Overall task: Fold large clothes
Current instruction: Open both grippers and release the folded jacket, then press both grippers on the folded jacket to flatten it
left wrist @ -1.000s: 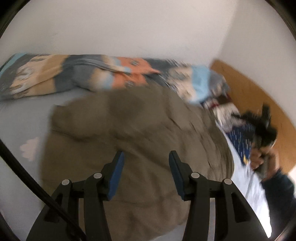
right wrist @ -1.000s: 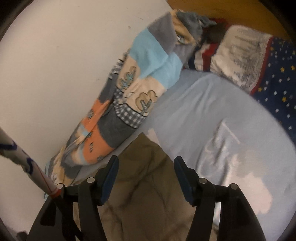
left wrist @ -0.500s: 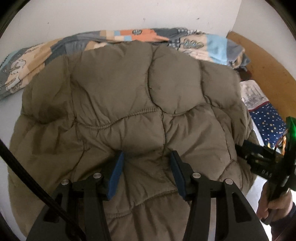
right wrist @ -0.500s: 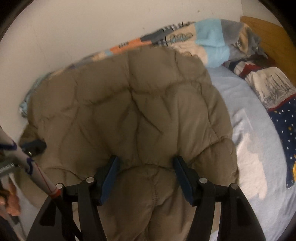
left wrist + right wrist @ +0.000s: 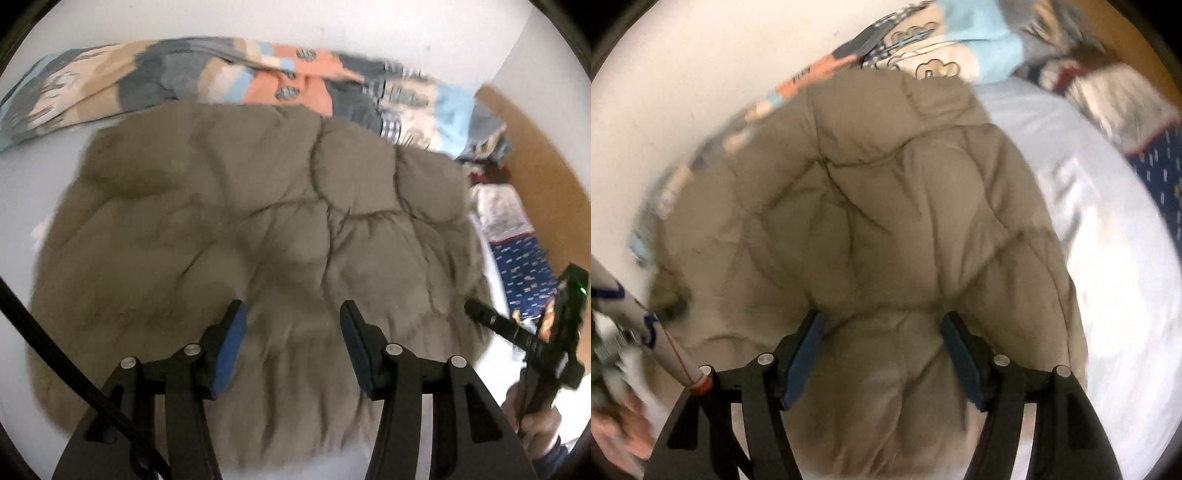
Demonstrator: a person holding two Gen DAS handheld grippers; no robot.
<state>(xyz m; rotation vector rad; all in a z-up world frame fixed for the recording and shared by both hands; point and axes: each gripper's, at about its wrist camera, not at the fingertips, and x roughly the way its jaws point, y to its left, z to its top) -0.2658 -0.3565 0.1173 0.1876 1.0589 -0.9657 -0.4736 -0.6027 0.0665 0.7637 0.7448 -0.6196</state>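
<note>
A puffy olive-brown quilted jacket [image 5: 258, 206] lies spread on the pale blue bed sheet [image 5: 37, 177]. My left gripper [image 5: 291, 308] hovers over its near half, jaws apart, blue pads bare, nothing pinched. My right gripper [image 5: 882, 317] hangs over the jacket [image 5: 886, 184] near its right side. Its jaws are opening; padded fabric bulges up between them, but the pads do not press on it. In the left wrist view the right gripper [image 5: 517, 332] shows at the jacket's right edge, with a hand [image 5: 535, 417] on it.
A patchwork blanket [image 5: 258, 77] is bunched along the white wall behind the jacket. A navy starred pillow [image 5: 1160, 177] and other bedding lie by the wooden headboard [image 5: 535, 147]. Bare sheet [image 5: 1108, 258] stretches to the jacket's right. A cable [image 5: 55, 350] crosses the left view.
The right gripper swung from the blanket and bare sheet onto the jacket. The jacket, which filled the left view half a second ago, now lies lower and flatter, with more blanket showing.
</note>
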